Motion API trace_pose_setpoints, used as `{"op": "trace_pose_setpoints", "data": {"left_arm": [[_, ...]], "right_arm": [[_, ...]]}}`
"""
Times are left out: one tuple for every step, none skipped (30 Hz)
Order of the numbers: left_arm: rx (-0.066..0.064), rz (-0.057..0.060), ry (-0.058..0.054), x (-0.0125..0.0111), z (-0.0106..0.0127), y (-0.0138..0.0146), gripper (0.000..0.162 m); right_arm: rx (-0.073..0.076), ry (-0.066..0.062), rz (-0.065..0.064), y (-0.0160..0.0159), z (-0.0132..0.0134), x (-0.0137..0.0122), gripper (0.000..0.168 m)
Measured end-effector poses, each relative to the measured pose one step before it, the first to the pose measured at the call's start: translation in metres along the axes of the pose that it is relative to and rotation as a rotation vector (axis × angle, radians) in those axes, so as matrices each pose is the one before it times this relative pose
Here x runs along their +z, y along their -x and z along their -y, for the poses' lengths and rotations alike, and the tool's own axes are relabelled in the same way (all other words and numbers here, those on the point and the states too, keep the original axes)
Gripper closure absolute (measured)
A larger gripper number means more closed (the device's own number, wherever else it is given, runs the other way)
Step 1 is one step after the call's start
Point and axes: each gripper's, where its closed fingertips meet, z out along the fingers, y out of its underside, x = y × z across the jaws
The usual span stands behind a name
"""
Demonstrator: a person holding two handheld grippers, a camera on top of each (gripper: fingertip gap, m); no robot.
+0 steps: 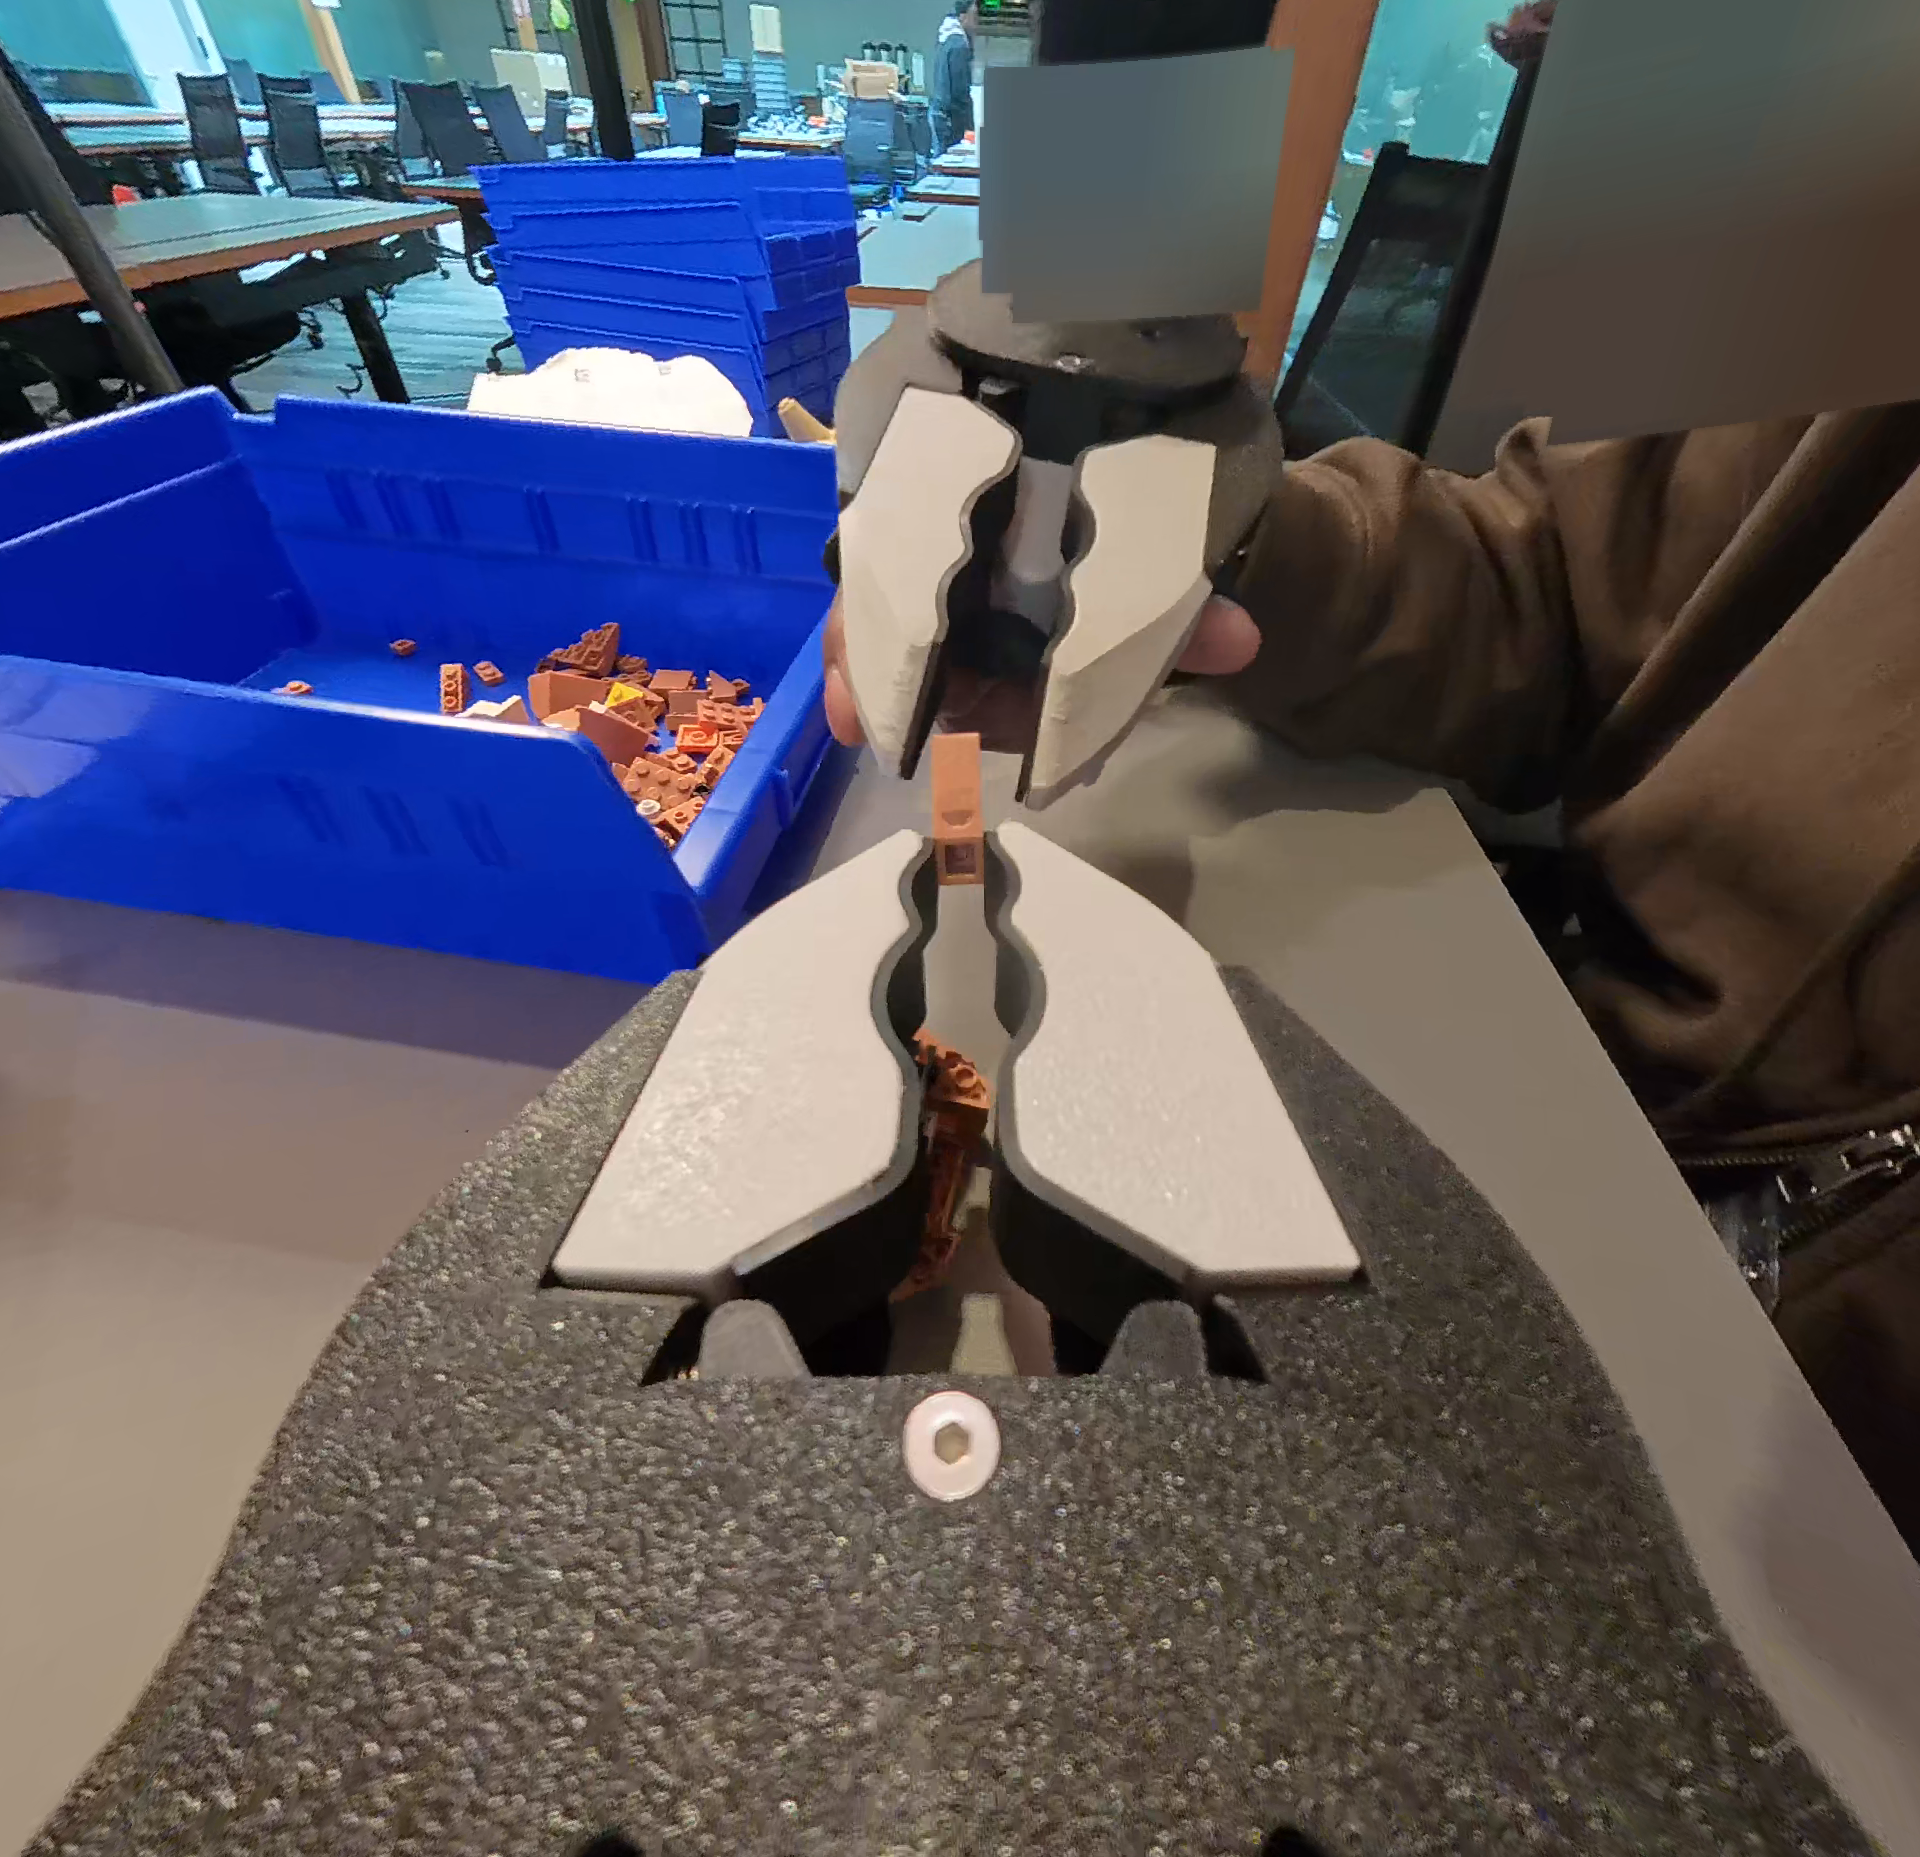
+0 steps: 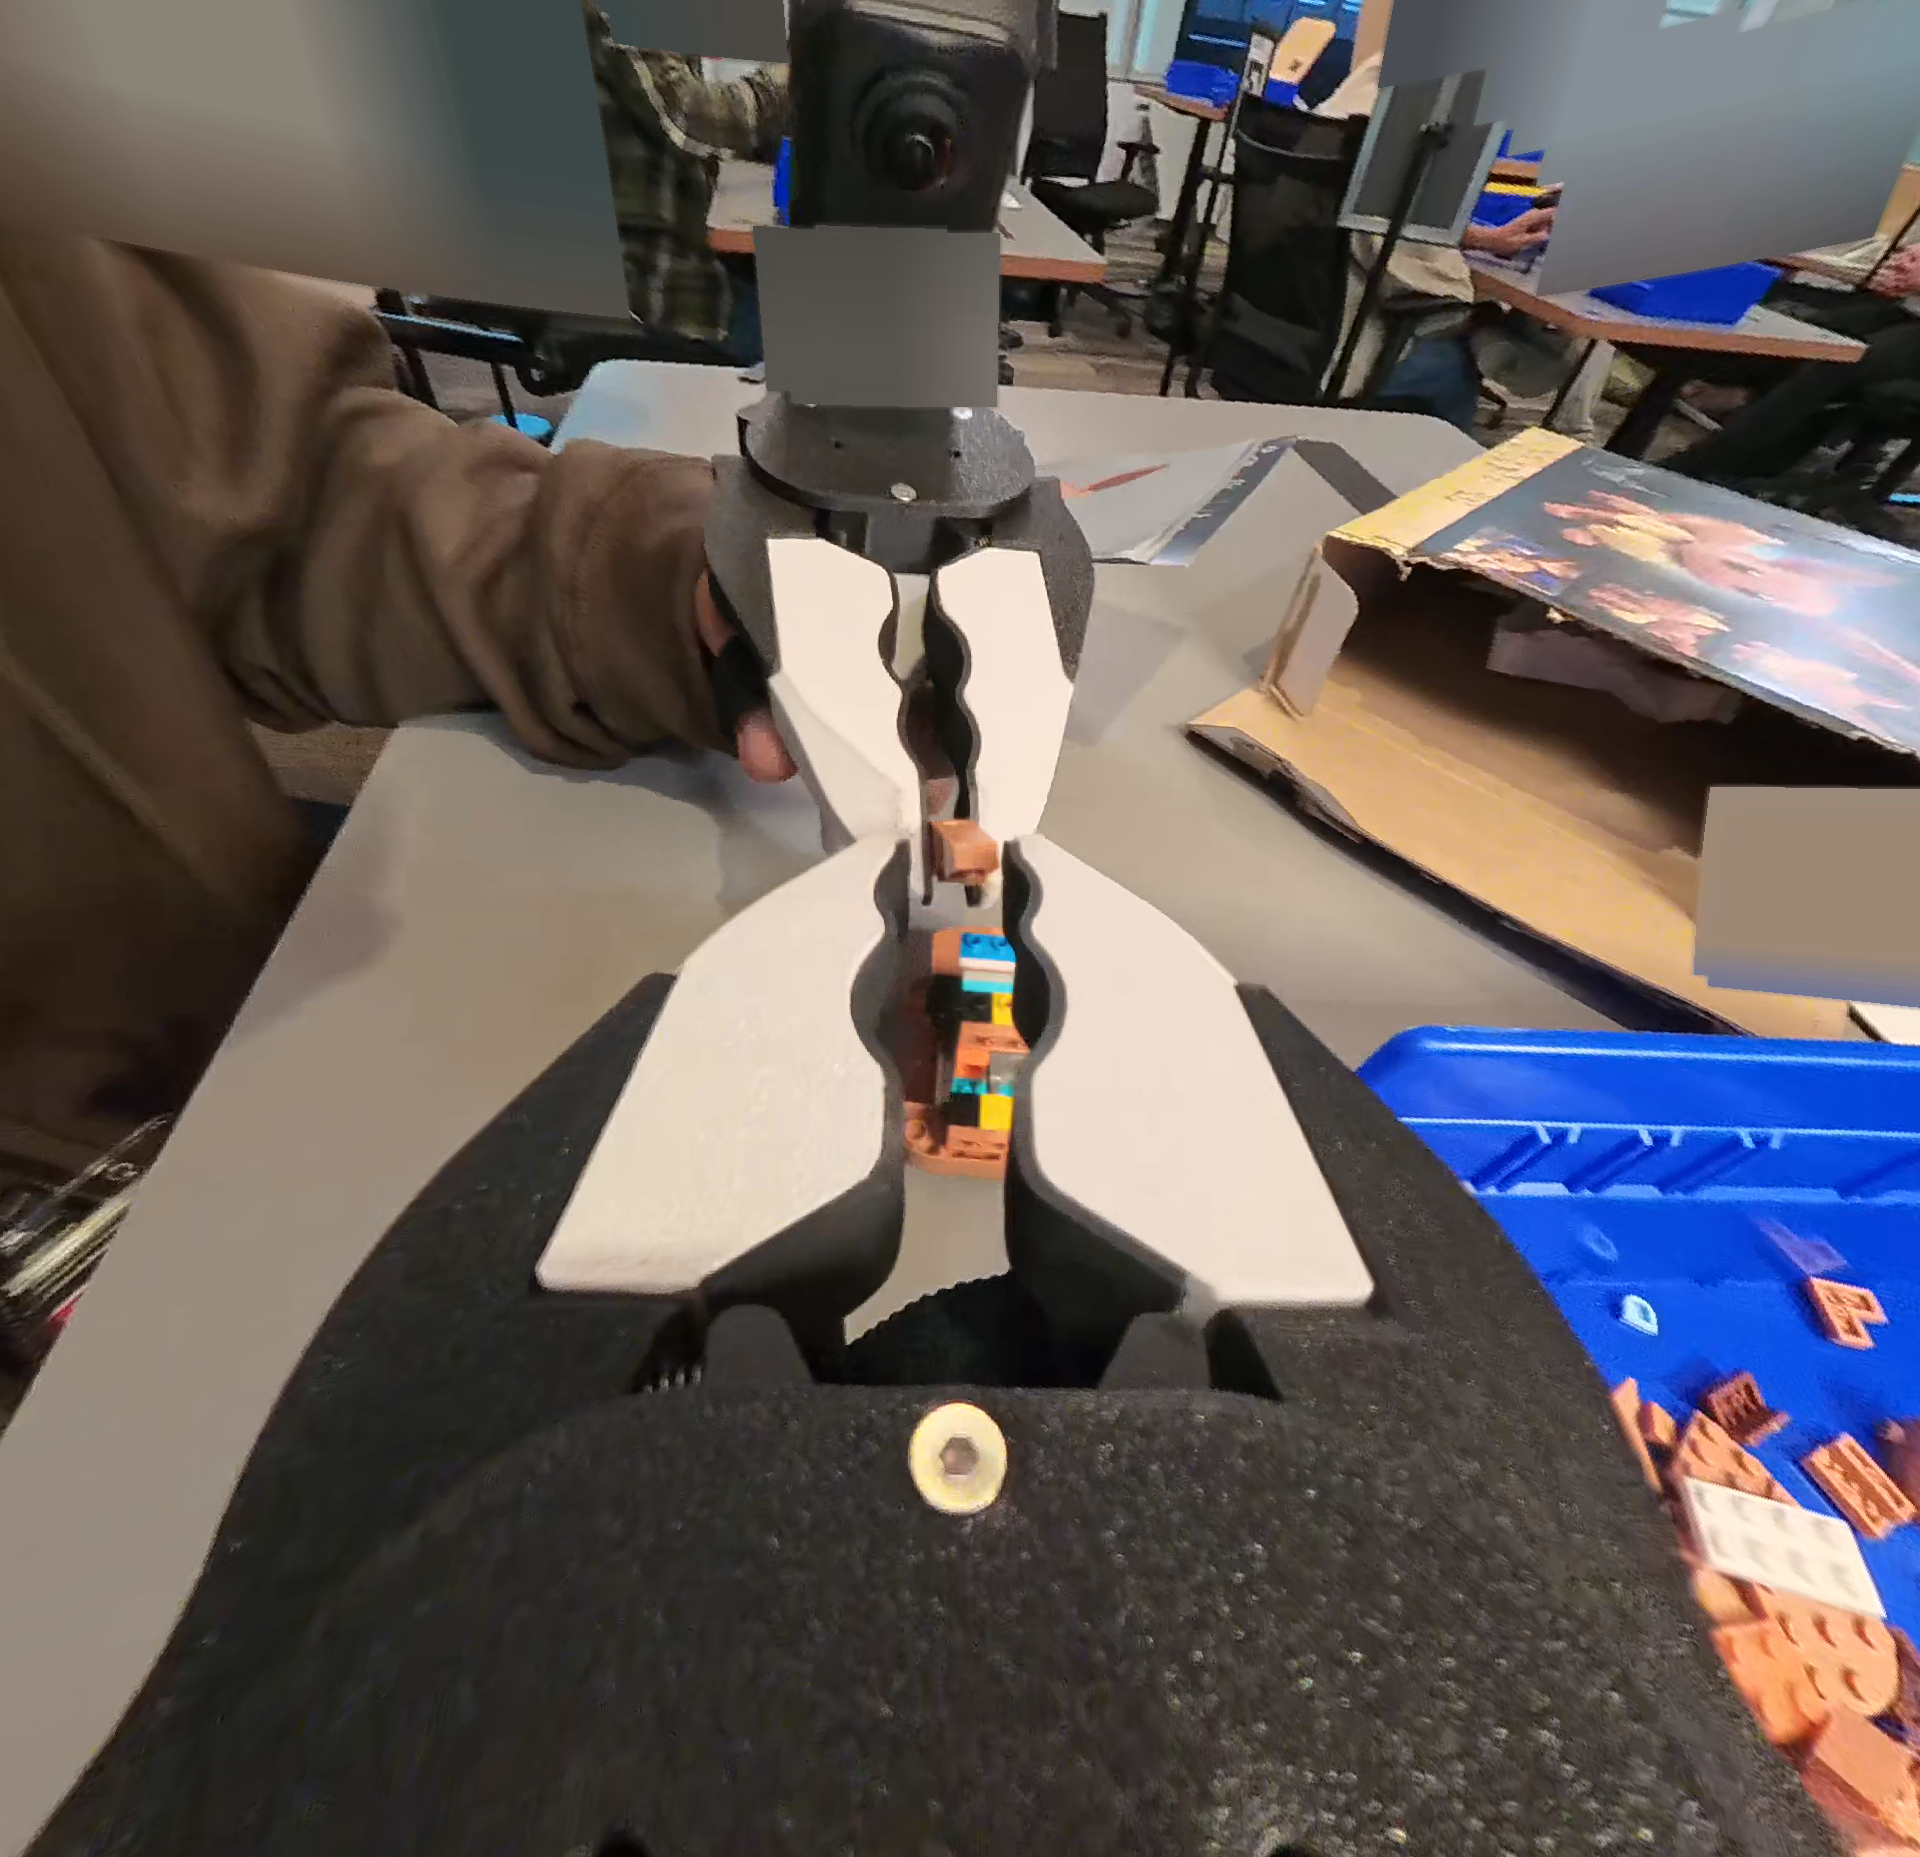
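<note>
Fingers of left gripper [image 1: 956,857] pinch small studded brown brick [image 1: 956,805].

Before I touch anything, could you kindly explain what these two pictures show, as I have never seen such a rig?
No robot here: a person holds two two-fingered tools, each with a camera looking along its fingers. One picture comes from the left tool, the other from the right tool, so each sees the other facing it. The left tool pinches a small brown brick; the right tool is open, its fingers either side of that brick. On the grey table stand a blue bin of loose bricks and a torn cardboard box. A small colourful brick model shows below, between the right tool's fingers.
</note>
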Motion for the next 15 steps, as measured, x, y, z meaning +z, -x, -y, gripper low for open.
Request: {"op": "trace_pose_setpoints", "data": {"left_arm": [[0.0114,-0.0067,0.0021,-0.00016,-0.00002,-0.00148,0.154],[0.0068,-0.0088,0.0009,-0.00011,0.00015,-0.00157,0.154],[0.0038,-0.0100,-0.0039,-0.00021,0.00060,-0.00160,0.154],[-0.0006,-0.0106,-0.0038,-0.00027,0.00060,-0.00148,0.154],[-0.0029,-0.0053,-0.0054,-0.00012,0.00083,-0.00047,0.154],[-0.0041,-0.0077,-0.0042,-0.00016,0.00048,-0.00075,0.154],[-0.0061,-0.0086,-0.0054,-0.00044,0.00049,-0.00059,0.154],[-0.0058,-0.0078,-0.0043,-0.00042,0.00038,-0.00049,0.154],[-0.0011,-0.0049,-0.0040,-0.00040,0.00041,-0.00048,0.154],[0.0032,-0.0037,-0.0024,-0.00027,0.00042,-0.00054,0.154],[0.0064,-0.0022,-0.0059,-0.00057,0.00108,-0.00052,0.154],[0.0039,-0.0034,-0.0085,-0.00072,0.00169,-0.00065,0.154],[0.0007,-0.0017,-0.0043,-0.00080,0.00120,-0.00027,0.154],[0.0032,-0.0003,0.0024,-0.00043,0.00005,-0.00012,0.154],[0.0026,-0.0015,0.0005,-0.00017,0.00010,-0.00032,0.154]], "right_arm": [[-0.0014,-0.0051,0.0061,0.00155,0.00109,0.00008,0.155],[-0.0025,-0.0021,0.0011,0.00072,0.00075,0.00008,0.158],[-0.0020,-0.0011,0.0010,0.00054,0.00056,-0.00016,0.160],[-0.0012,-0.0021,0.0010,0.00039,0.00074,-0.00020,0.160],[-0.0011,-0.0012,0.0016,0.00036,0.00061,-0.00026,0.160],[-0.0018,-0.0004,0.0013,0.00060,0.00054,0.00008,0.160],[-0.0013,-0.0004,0.0002,0.00041,0.00044,0.00011,0.160],[0.0011,-0.0015,-0.0003,0.00032,0.00057,0.00021,0.161],[0.0035,-0.0032,0.0010,0.00036,0.00061,0.00018,0.160],[0.0050,-0.0037,0.0028,0.00051,0.00054,0.00016,0.160],[0.0055,-0.0028,0.0042,0.00064,0.00032,0.00012,0.160],[0.0042,-0.0007,0.0029,0.00048,0.00012,0.00025,0.161],[0.0012,-0.0001,0.0001,0.00021,-0.00001,0.00031,0.161],[-0.0028,0.0001,-0.0006,0.00023,0.00021,0.00032,0.161],[-0.0078,-0.0009,-0.0019,0.00028,0.00057,0.00022,0.161]]}}
